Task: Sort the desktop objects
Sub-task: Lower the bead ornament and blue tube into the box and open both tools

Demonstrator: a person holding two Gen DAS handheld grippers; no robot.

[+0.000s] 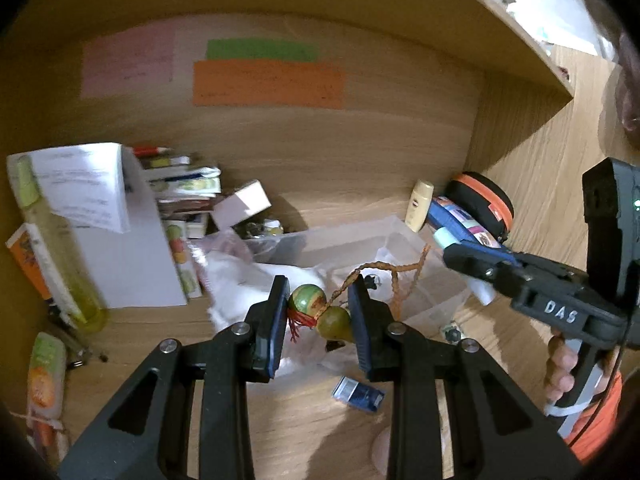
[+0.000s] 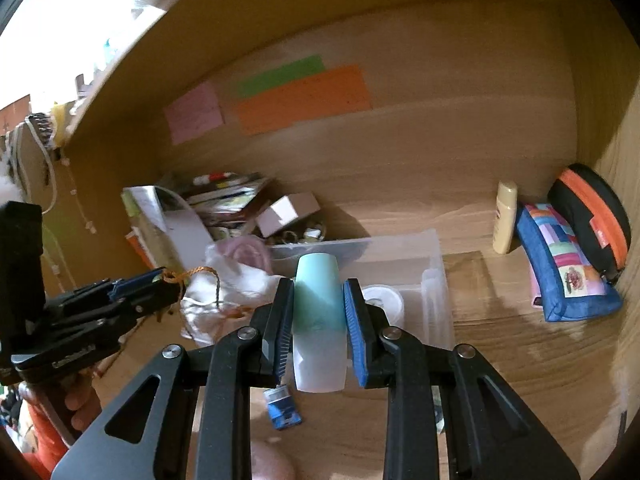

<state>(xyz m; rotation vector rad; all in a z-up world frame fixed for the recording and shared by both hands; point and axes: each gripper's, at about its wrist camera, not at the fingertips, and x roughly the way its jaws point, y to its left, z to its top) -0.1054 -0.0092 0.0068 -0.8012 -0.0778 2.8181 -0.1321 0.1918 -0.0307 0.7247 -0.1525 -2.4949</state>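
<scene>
The left gripper (image 1: pixel 319 312) is clenched on a gourd charm (image 1: pixel 320 310): its two green-brown beads sit squeezed between the blue fingers (image 1: pixel 276 320), the red tassel hangs at the left pad, and the braided orange cord (image 1: pixel 384 270) trails free to the right over the clear plastic bin (image 1: pixel 360 236). Gripping the beads rather than the cord probably keeps the charm from swinging. The right gripper (image 2: pixel 316 312) is grasping a mint-and-white tube (image 2: pixel 318 320), held upright across its middle, with both ends standing out past the fingers. Both things hang above the tabletop (image 2: pixel 520 360), near the bin, which looks like the place they are being sorted into or out of. A small blue box (image 1: pixel 358 394) lies below on the near side.
</scene>
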